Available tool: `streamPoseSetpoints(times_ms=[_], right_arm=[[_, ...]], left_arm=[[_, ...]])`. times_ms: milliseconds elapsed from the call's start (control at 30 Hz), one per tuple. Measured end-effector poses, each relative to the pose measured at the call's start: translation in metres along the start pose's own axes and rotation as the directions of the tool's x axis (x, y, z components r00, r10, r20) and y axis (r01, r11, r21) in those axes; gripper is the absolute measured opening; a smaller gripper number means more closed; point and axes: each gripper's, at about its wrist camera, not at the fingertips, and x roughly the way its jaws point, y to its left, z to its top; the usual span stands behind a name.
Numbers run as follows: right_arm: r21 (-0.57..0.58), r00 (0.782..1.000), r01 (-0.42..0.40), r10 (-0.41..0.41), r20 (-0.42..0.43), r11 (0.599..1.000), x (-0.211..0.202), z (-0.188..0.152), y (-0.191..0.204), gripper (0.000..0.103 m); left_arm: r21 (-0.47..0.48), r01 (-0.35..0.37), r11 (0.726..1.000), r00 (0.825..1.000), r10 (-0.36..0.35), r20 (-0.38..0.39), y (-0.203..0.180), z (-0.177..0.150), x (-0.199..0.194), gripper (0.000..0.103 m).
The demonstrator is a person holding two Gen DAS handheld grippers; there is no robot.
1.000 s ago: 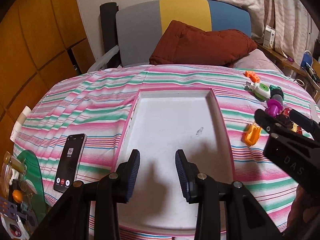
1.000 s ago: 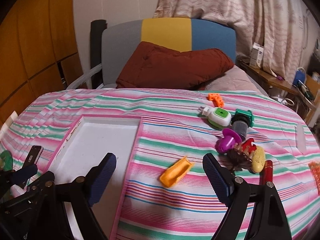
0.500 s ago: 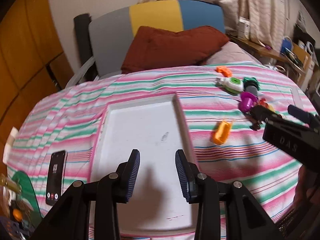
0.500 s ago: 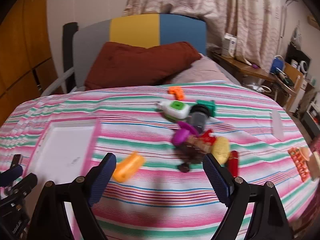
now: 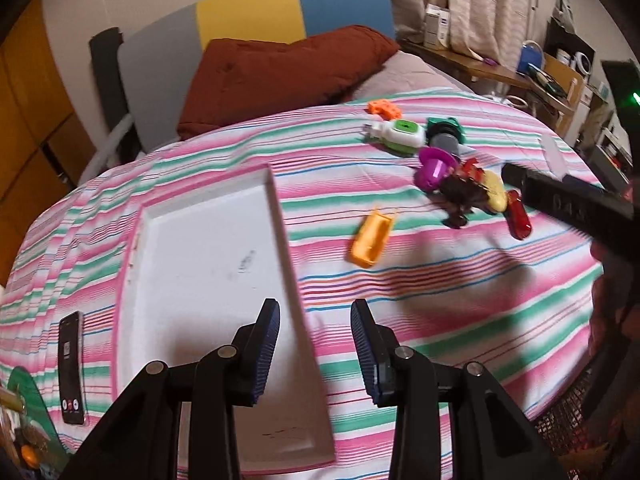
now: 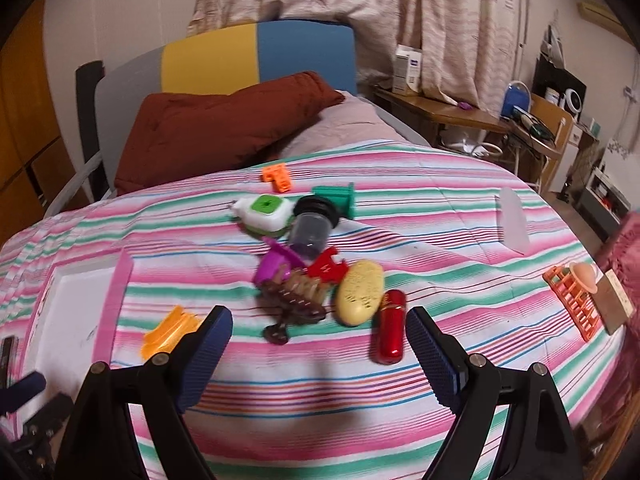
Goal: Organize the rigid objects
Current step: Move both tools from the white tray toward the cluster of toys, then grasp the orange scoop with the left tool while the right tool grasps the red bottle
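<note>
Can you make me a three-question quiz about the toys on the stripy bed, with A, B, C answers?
1. Where does the orange scoop-shaped plastic toy lie?
A. inside the tray
B. on the striped blanket beside the tray
C. on the pillow

2. What colour is the shiny capsule-shaped toy?
A. red
B. blue
C. white

3. What is inside the white rectangular foam tray?
A. three toys
B. a phone
C. nothing

Answers: 1 B, it lies on the striped blanket, apart from the tray's right rim. 2 A, it gleams red beside the yellow oval toy. 3 C, the tray's floor is bare.
</note>
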Motion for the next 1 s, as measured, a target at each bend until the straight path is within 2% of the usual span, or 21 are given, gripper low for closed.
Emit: streamPoseSetpoints(times_ms=[100,200,300,367,533,600,800,1000], right_arm=[[0.105,0.999,0.050,-0.050,0.006,0.993,0.010,0.015,-0.037,0.089],[0.222,0.997,0.079,-0.081,0.001,0.972,0.022,0.024,-0.077,0.089],[0.284,0.996,0.075,-0.061,-0.059,0.956,0.044,0.026,-0.104,0.089],[0.280,0.994,0.059,-0.032,-0.102,0.958,0.056,0.023,-0.106,0.089],[0.178,0.971,0.050,-0.006,-0.237,0.983,0.082,0.013,-0.084,0.079],[0.133,0.964,0.057,-0.020,-0.265,0.989,0.087,0.009,-0.075,0.073],[0.089,0.949,0.085,-0.053,-0.310,0.992,0.098,0.002,-0.071,0.064],[0.087,0.923,0.085,-0.045,-0.382,0.993,0.111,-0.005,-0.073,0.042]], left_arm=[[0.024,0.045,0.999,0.999,-0.045,-0.023,-0.006,0.002,0.002,0.037],[0.060,0.083,0.995,0.996,-0.080,-0.046,-0.015,0.007,0.006,0.042],[0.094,0.103,0.990,0.991,-0.094,-0.096,-0.024,0.010,0.016,0.042],[0.103,0.109,0.989,0.988,-0.096,-0.121,-0.028,0.011,0.021,0.042],[0.094,0.110,0.990,0.991,-0.102,-0.084,-0.031,0.020,0.026,0.042],[0.101,0.089,0.991,0.995,-0.083,-0.056,-0.032,0.024,0.029,0.042],[0.114,0.043,0.993,0.999,-0.040,-0.032,-0.034,0.038,0.046,0.042],[0.118,0.023,0.993,0.999,-0.017,-0.048,-0.039,0.049,0.068,0.042]])
